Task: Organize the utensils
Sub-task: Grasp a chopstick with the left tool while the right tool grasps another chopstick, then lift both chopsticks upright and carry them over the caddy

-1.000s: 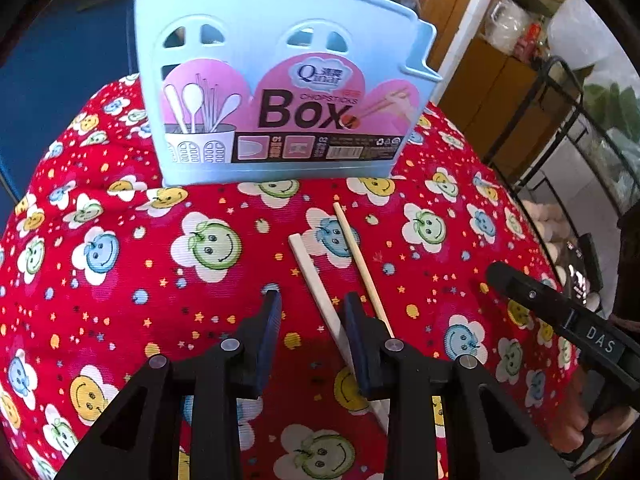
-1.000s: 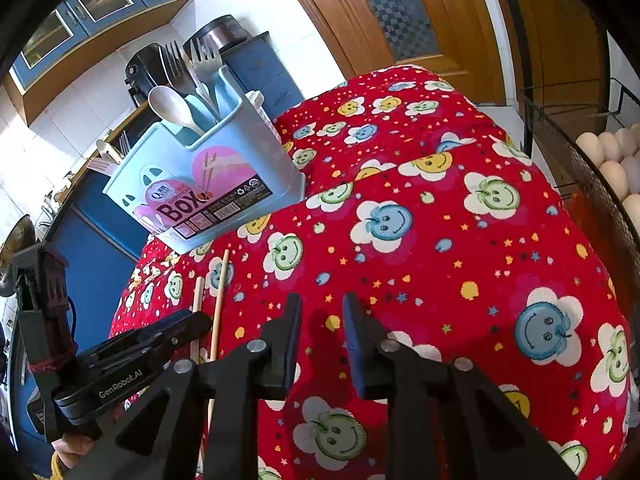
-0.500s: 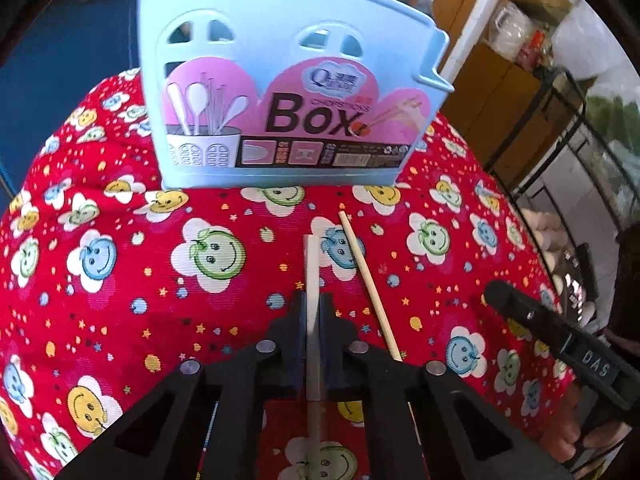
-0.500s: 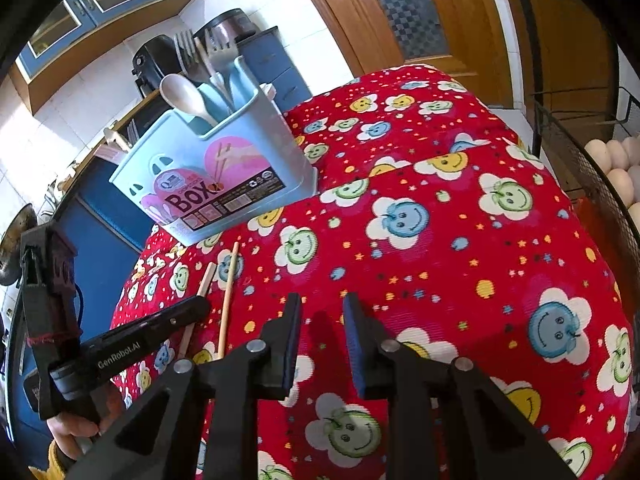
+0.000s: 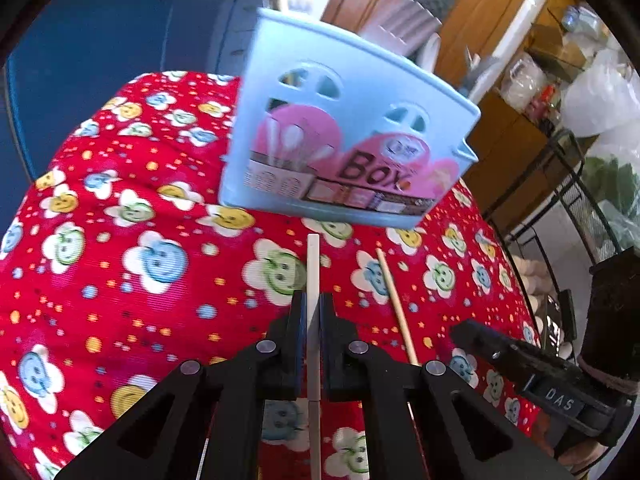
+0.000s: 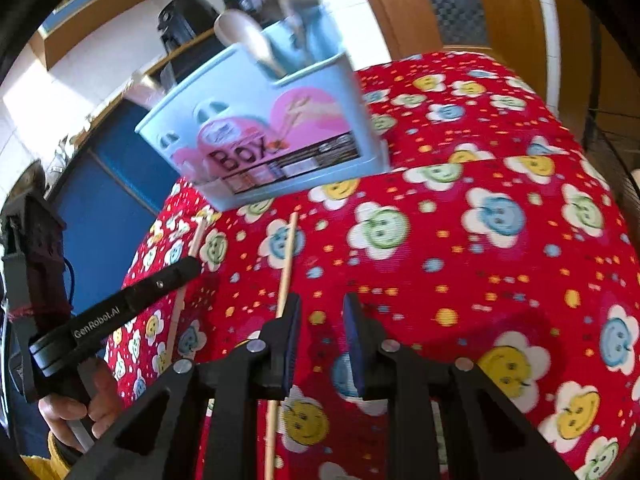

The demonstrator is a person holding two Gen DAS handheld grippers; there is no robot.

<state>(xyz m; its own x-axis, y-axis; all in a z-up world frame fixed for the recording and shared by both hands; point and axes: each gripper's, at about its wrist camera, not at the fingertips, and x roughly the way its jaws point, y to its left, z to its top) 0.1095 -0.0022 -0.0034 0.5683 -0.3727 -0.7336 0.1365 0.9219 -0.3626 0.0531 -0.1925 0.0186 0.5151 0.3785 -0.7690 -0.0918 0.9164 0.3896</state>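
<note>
- My left gripper point(image 5: 313, 320) is clamped on one pale chopstick point(image 5: 313, 264), before the blue utensil box point(image 5: 344, 128).
- My right gripper point(image 6: 320, 320) stands slightly apart, empty; second chopstick point(image 6: 286, 264) lies on the red tabletop point(image 6: 500, 280).

Red tablecloth point(image 5: 120, 300) printed with smiley flowers; light-blue utensil box point(image 5: 344, 136) bearing a pink label; pale chopsticks point(image 5: 313, 264).

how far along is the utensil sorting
Done: a spoon and other utensils already stand in the blue box. In hand: the left gripper is shut on one chopstick. Left: the second chopstick lies on the red cloth; the right gripper holds nothing.
</note>
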